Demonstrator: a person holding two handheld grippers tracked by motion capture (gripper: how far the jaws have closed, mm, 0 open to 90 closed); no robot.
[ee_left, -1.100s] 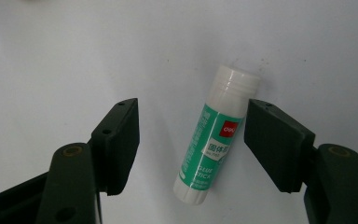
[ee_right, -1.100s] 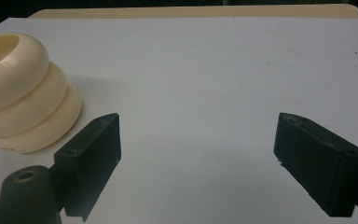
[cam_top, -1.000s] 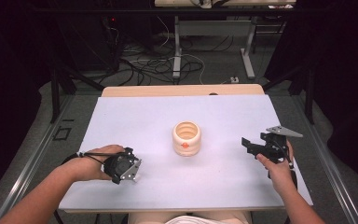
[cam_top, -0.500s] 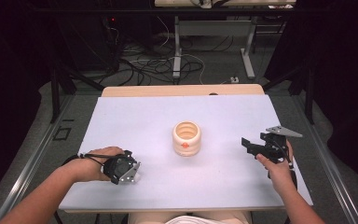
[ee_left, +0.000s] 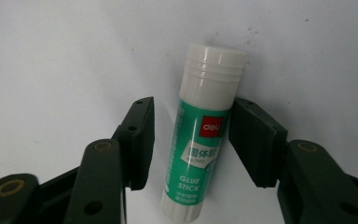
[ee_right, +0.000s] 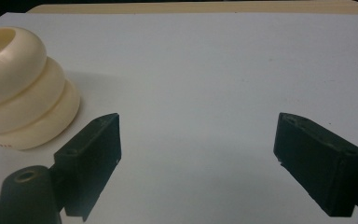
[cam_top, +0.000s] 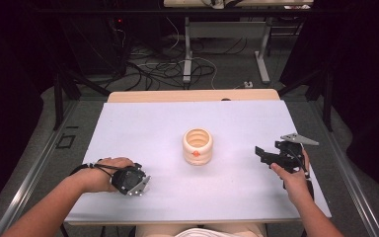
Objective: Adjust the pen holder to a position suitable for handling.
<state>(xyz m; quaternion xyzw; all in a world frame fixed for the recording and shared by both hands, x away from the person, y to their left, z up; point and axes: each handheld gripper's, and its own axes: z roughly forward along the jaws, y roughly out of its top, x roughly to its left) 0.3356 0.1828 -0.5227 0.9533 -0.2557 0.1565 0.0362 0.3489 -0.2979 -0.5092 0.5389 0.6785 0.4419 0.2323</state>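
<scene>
To the left of the ribbed cream holder [cam_top: 197,146], near the front edge of the white table [cam_top: 143,123], the left gripper [cam_top: 137,183] points down over a glue stick [ee_left: 203,135] lying flat on the surface. The left gripper view shows the stick as a short cylinder with a green label, a small red brand square, white lettering reading "GLUE STICK", and a white ridged cap at the end pointing away from the gripper. The jaws have just been closing with the stick between them: one pad sits against the stick's side, while a narrow gap remains at the other, so the stick is not yet clamped. The holder itself stands upright at the middle of the table, built of three stacked rounded rings with an open top and a small orange mark low on its front. To the right of the holder, well apart from it, the right gripper [cam_top: 262,154] is held in a hand [cam_top: 291,177], its jaws spread wide with nothing between them.
</scene>
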